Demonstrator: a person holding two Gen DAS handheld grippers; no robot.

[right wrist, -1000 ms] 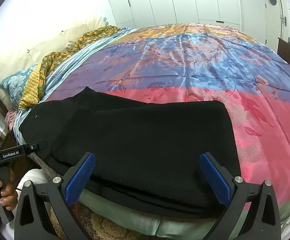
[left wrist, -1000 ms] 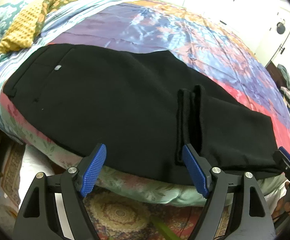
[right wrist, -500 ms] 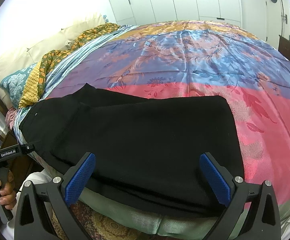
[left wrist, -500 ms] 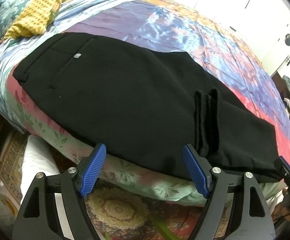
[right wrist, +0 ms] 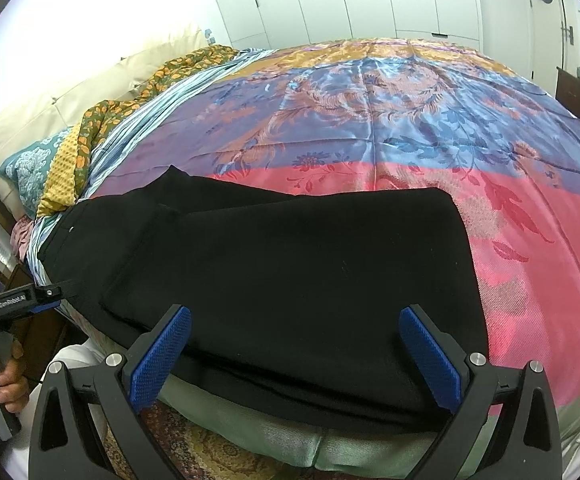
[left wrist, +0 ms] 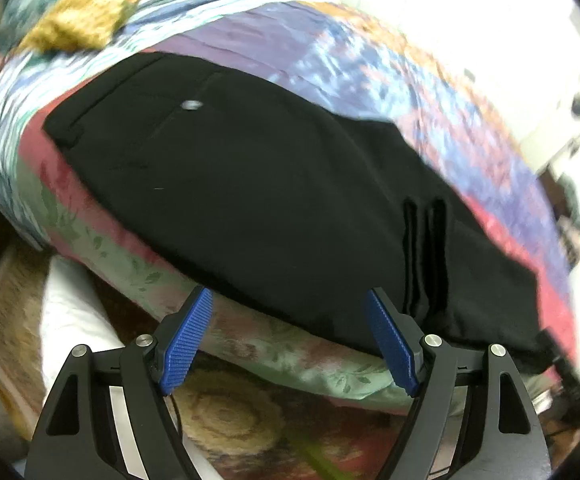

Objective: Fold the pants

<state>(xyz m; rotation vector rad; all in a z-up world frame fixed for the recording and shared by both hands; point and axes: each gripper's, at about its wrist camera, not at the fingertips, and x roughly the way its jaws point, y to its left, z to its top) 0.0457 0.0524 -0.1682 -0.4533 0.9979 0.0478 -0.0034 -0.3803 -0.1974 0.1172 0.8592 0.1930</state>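
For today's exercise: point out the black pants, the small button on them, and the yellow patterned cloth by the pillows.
black pants (right wrist: 290, 272), right wrist view, folded leg fabric
button (left wrist: 191, 105), left wrist view, its face
yellow patterned cloth (right wrist: 60, 184), right wrist view, lower edge

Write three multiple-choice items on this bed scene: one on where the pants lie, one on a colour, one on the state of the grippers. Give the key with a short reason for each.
1. Where do the pants lie?
A. along the near edge of the bed
B. on the rug
C. on the pillows

2. What colour are the gripper pads?
A. red
B. blue
C. white

3. How do the left gripper and the right gripper stand?
A. both shut on cloth
B. one open, one shut
C. both open, holding nothing

Key: 1 A, the black cloth lies flat on the bedspread by its near edge. 2 B, both wrist views show ribbed blue pads. 3 C, in each view the jaws stand wide apart, with no cloth pinched between them.
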